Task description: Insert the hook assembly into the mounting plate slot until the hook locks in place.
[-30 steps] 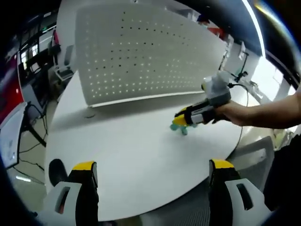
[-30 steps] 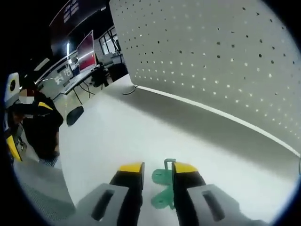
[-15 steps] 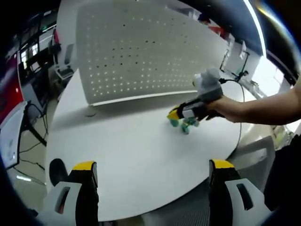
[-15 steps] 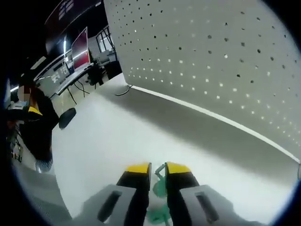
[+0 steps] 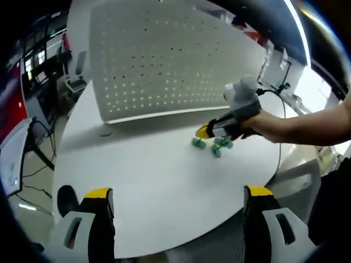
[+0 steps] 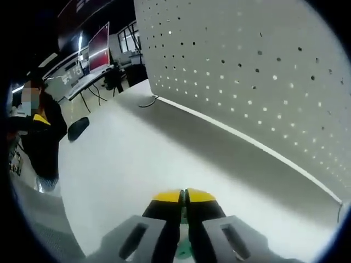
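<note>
Small green plastic parts (image 5: 198,143) lie on the white round table (image 5: 153,181), just under the tip of my right gripper (image 5: 205,131), which a hand holds low over them. In the right gripper view my right gripper (image 6: 184,196) is shut, its yellow tips meeting. A sliver of a green part (image 6: 183,252) shows low between the jaws, most of it hidden, so the grip looks to be on this hook piece. My left gripper (image 5: 178,193) hangs wide open over the table's near edge with nothing between its jaws, far from the green parts.
A tall white perforated panel (image 5: 164,60) stands upright across the table's back, with a thin cable (image 6: 147,103) at its foot. A person in dark and yellow clothing (image 6: 41,137) is beyond the table's edge. Desks and a red screen (image 6: 100,50) are behind.
My right gripper's jaws have gone from apart with the green part between them to shut. It has shifted slightly over the table; the left gripper has stayed still.
</note>
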The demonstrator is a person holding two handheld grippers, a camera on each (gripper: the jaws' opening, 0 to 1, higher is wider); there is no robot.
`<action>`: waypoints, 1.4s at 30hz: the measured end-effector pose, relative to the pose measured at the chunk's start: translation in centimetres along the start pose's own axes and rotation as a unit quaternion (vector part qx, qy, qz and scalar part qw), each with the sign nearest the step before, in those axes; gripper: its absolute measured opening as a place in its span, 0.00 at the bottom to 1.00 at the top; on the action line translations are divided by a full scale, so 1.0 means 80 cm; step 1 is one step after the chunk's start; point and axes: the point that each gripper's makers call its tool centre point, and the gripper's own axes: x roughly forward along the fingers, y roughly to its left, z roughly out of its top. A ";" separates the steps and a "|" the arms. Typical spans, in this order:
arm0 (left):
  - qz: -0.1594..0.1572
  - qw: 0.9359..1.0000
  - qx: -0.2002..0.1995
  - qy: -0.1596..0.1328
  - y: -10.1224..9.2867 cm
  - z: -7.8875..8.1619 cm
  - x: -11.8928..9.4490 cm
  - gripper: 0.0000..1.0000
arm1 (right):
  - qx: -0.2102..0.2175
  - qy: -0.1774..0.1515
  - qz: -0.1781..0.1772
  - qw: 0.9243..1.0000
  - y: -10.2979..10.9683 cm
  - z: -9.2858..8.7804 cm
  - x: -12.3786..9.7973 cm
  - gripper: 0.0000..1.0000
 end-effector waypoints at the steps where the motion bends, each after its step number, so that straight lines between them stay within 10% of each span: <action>1: 0.000 1.000 0.001 -0.001 0.000 0.001 0.000 1.00 | 0.000 -0.001 0.000 1.000 -0.001 0.000 -0.001 0.00; 20: -0.003 1.000 -0.006 -0.023 -0.005 0.021 -0.006 1.00 | 0.041 -0.063 -0.001 0.997 -0.003 0.034 -0.042 0.00; 42: -0.041 0.993 -0.085 -0.067 -0.023 0.069 0.010 0.93 | 0.094 -0.192 0.027 0.977 0.023 0.110 -0.132 0.00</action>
